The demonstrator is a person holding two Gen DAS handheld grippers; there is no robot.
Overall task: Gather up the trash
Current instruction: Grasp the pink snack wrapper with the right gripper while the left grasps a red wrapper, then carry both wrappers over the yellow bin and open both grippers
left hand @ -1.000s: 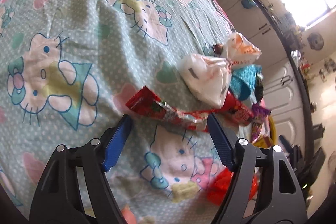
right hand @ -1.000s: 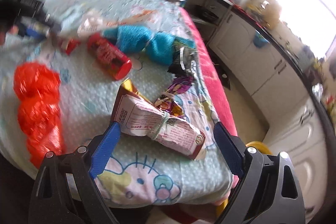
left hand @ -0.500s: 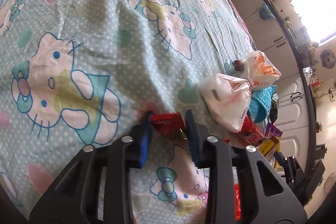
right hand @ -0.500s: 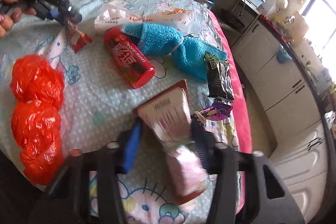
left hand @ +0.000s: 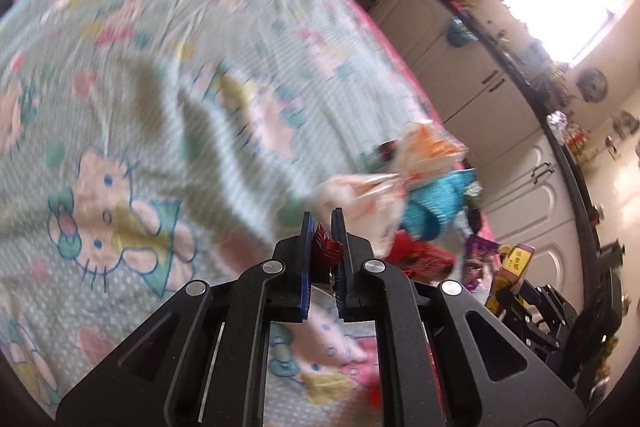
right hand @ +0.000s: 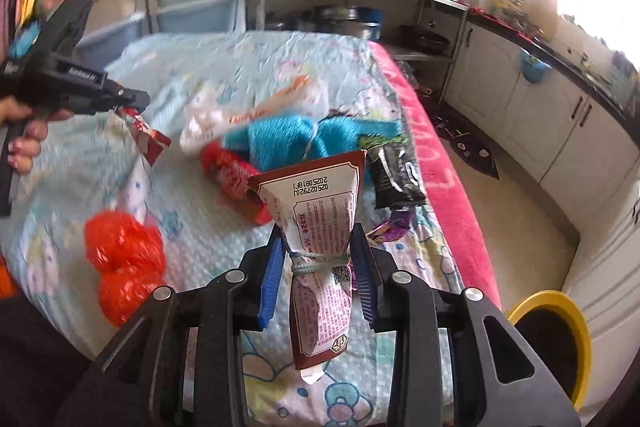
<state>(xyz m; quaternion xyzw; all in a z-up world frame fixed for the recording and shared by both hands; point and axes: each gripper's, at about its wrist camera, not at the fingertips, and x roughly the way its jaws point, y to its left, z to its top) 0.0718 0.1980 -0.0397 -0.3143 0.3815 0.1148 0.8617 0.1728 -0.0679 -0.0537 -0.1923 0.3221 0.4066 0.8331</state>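
**Both grippers holding trash above the bed**

The bed (right hand: pixel 224 75) is lying under a cartoon-cat sheet, with a blue cloth (right hand: pixel 288 135), red bags (right hand: pixel 124 247), a red can (right hand: pixel 232 175) and a black packet (right hand: pixel 396 171) lying on it. The right gripper (right hand: pixel 318 267) is clamping a brown pouch (right hand: pixel 320 219) at its tied waist. The left gripper (left hand: pixel 321 227) is pinching a red wrapper (left hand: pixel 326 251), jaws nearly together, clear of the sheet.

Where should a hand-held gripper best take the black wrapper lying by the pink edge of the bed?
Probably across the narrow width of the black wrapper, near its middle, coming from above. It lies flat and long, with bare sheet only on some sides.
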